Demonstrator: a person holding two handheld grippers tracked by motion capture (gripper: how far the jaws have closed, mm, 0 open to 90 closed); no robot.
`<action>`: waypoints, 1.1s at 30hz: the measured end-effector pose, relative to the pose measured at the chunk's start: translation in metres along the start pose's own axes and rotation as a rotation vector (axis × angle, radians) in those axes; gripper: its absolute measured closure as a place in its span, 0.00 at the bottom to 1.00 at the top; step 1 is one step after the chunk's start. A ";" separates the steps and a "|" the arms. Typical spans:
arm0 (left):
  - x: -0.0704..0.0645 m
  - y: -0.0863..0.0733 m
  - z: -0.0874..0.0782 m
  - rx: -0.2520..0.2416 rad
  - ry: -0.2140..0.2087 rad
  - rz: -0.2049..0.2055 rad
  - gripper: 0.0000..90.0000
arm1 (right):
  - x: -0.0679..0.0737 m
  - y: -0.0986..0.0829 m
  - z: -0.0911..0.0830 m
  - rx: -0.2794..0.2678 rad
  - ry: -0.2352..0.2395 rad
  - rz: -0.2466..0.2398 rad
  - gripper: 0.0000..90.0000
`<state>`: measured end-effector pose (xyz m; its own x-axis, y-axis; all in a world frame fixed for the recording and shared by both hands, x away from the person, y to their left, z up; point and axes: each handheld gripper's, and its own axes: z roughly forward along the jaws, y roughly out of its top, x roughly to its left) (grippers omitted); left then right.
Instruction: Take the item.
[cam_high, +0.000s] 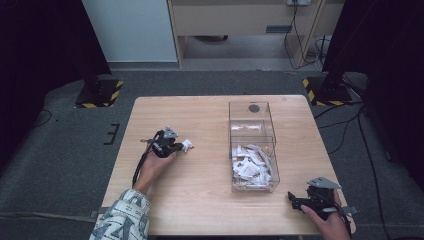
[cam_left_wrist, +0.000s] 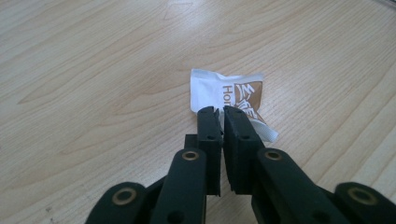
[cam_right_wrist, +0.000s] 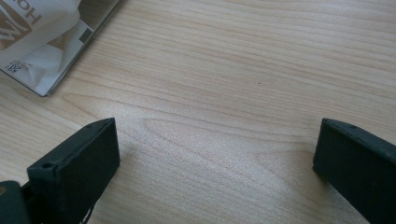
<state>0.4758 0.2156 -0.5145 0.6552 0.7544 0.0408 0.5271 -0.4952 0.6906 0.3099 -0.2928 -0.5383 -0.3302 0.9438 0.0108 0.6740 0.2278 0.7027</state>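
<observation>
My left gripper (cam_left_wrist: 220, 112) has its black fingers (cam_left_wrist: 208, 135) pressed nearly together on the near edge of a small white paper sachet with a brown printed logo (cam_left_wrist: 229, 93), pinching just the thin rim so the flat packet can come up off the table. The sachet lies flat on the pale wooden table (cam_left_wrist: 93, 70), and in the high view it sits just beyond that gripper (cam_high: 172, 145), left of the middle of the table. I judge the grip is made and the lift is next, with the packet bound for the box.

To the right stands a clear plastic rectangular box (cam_high: 252, 145), its near half heaped with more white sachets (cam_high: 251, 165), which is why I take it for the collecting place.

My right gripper (cam_high: 295, 200) rests low at the near right corner of the table, fingers (cam_right_wrist: 74, 163) spread wide and holding nothing, parked out of the way. Its own view catches a corner of the box with sachets inside.
</observation>
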 end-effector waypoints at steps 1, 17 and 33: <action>0.000 0.000 0.000 -0.001 0.000 0.000 0.92 | 0.000 0.000 0.000 0.000 0.000 -0.001 0.01; -0.012 0.006 -0.026 -0.050 0.006 0.007 0.25 | 0.000 0.000 0.000 0.000 -0.001 -0.001 0.01; -0.032 -0.012 -0.054 -0.039 -0.042 0.052 0.09 | 0.000 0.000 0.000 0.000 0.000 0.000 0.01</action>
<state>0.4192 0.2205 -0.4854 0.7034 0.7092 0.0477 0.4713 -0.5156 0.7156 0.3099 -0.2927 -0.5383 -0.3299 0.9439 0.0108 0.6743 0.2276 0.7025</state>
